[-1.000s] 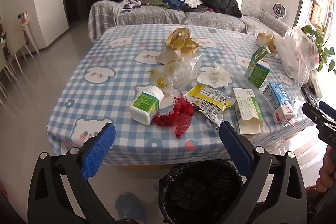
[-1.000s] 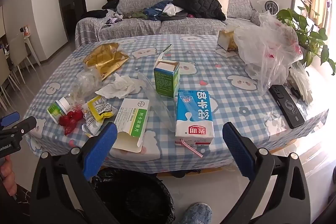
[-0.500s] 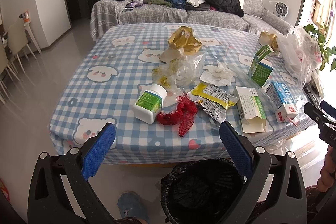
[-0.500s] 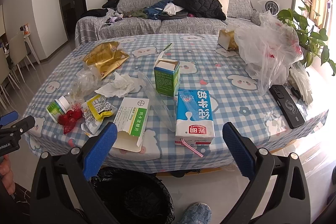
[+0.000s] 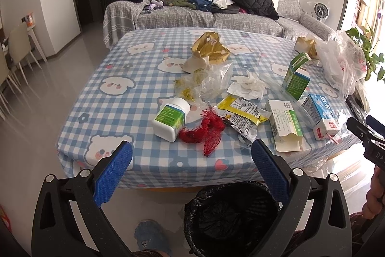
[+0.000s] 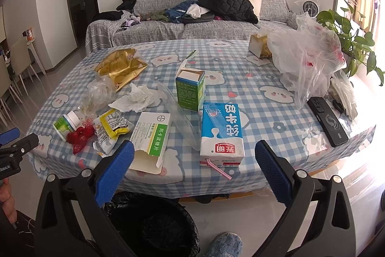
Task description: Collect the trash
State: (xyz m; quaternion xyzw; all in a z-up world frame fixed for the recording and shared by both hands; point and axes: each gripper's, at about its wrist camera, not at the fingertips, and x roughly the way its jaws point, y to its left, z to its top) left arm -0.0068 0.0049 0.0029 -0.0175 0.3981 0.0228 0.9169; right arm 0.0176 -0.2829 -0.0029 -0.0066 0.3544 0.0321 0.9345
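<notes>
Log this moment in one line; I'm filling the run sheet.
stage: pre-grasp | left gripper: open | right gripper: open | milk carton: on table | bin: below

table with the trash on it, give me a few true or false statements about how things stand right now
1. The milk carton lies on its side with a pink straw at its near end. True.
2. The pill bottle stands upright. False: it lies tipped over beside the red net.
3. The left gripper holds the red net. False: its jaws are open and empty.
4. The bin sits on the floor below the near table edge. True.
5. The right gripper is open. True.
</notes>
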